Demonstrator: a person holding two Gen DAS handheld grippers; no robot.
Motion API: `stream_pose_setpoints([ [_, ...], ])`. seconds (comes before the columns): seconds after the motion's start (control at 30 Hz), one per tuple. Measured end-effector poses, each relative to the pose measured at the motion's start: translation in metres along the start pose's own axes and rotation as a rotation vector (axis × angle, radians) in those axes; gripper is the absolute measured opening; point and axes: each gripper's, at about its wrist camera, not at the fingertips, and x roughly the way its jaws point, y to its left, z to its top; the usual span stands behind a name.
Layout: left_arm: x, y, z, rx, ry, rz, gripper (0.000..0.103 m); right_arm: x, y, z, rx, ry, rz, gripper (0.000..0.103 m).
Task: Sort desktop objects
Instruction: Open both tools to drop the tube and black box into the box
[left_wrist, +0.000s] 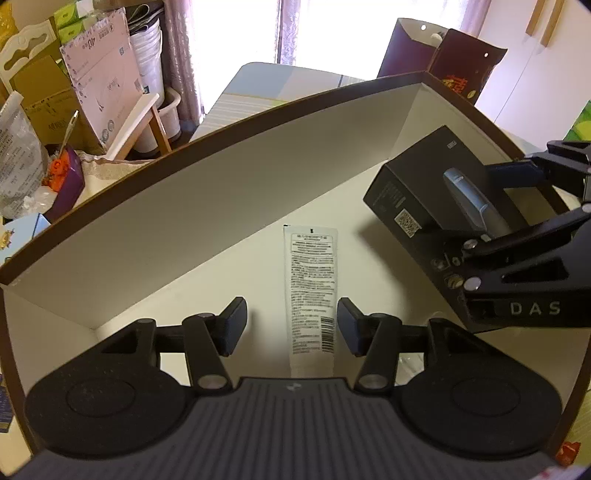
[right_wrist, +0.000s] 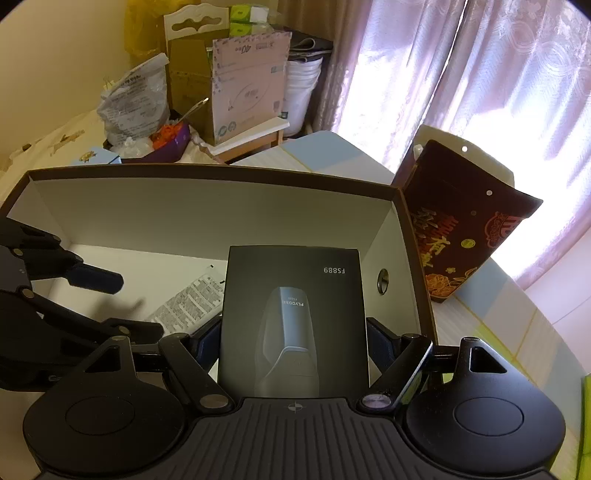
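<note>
A large open carton with a brown rim (left_wrist: 221, 133) (right_wrist: 221, 171) and white inside fills both views. A white printed tube (left_wrist: 312, 288) (right_wrist: 188, 302) lies flat on its floor. My left gripper (left_wrist: 291, 325) (right_wrist: 125, 302) is open, its pads on either side of the tube's lower end, the right pad close to it and the left one well clear. My right gripper (right_wrist: 293, 343) (left_wrist: 498, 206) is shut on a black shaver box (right_wrist: 291, 295) (left_wrist: 424, 192) marked FS889. It holds that box inside the carton near the right wall, to the right of the tube.
A dark red gift bag (right_wrist: 461, 240) (left_wrist: 465, 62) stands just outside the carton's right wall. Cardboard boxes (right_wrist: 247, 85), a plastic bag (right_wrist: 133, 103) and a purple tub crowd the far left. A pale checked tablecloth (right_wrist: 498, 314) lies to the right.
</note>
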Motion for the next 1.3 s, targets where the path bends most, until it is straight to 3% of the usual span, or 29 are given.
stream_pose_setpoints([
  [0.23, -0.004, 0.000, -0.007, -0.004, 0.007, 0.004, 0.053, -0.010, 0.004, -0.003, -0.054, -0.075, -0.011, 0.076],
  [0.33, -0.010, 0.000, -0.008, -0.003, -0.001, 0.007, 0.060, -0.019, 0.000, -0.007, -0.034, -0.089, 0.005, 0.078],
  [0.47, -0.023, -0.001, -0.011, 0.009, -0.025, 0.018, 0.069, -0.036, -0.001, -0.016, -0.022, -0.100, 0.044, 0.089],
  [0.73, -0.057, -0.005, -0.016, 0.024, -0.083, 0.041, 0.079, -0.066, 0.000, -0.034, 0.015, -0.100, 0.083, 0.101],
  [0.9, -0.082, -0.008, -0.025, 0.018, -0.116, 0.072, 0.085, -0.083, 0.000, -0.045, 0.069, -0.108, 0.110, 0.101],
  [1.3, -0.151, -0.024, -0.056, -0.004, -0.187, 0.109, 0.087, -0.142, 0.009, -0.076, 0.152, -0.157, 0.121, 0.101],
])
